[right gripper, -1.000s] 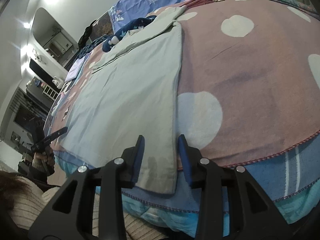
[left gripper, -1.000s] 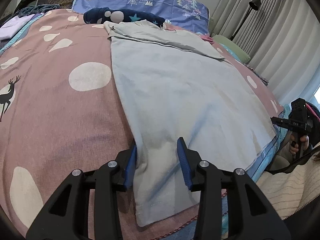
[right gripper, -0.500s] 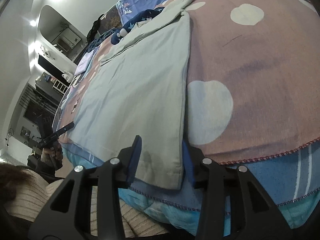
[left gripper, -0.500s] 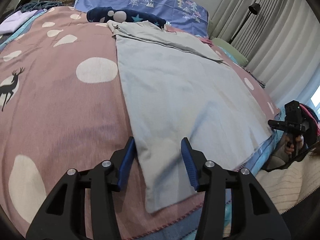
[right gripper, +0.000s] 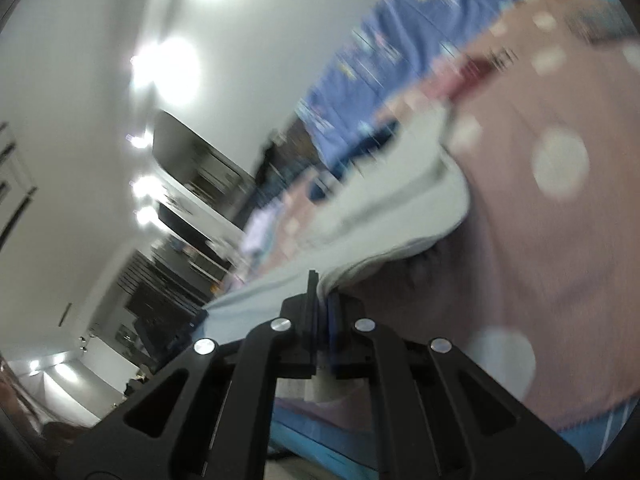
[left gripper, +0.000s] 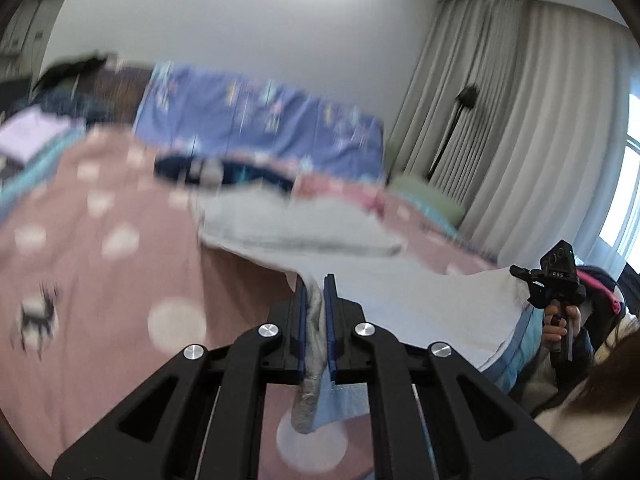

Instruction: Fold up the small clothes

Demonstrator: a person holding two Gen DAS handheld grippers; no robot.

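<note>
Your left gripper [left gripper: 316, 292] is clamped tight on a bunched corner of the pale grey garment [left gripper: 400, 300], the cloth squeezed between the blue pads [left gripper: 330, 320] and hanging below them. Your right gripper [right gripper: 322, 292] pinches the opposite corner the same way. Both corners are raised off the pink spotted blanket [left gripper: 100, 280]; the garment's far end lies on it near the blue pillow [left gripper: 260, 124].

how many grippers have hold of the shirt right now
2. The left gripper is shut on the shirt at its near left corner; the right gripper is shut on its near right corner. Both corners are lifted off the bed.
</note>
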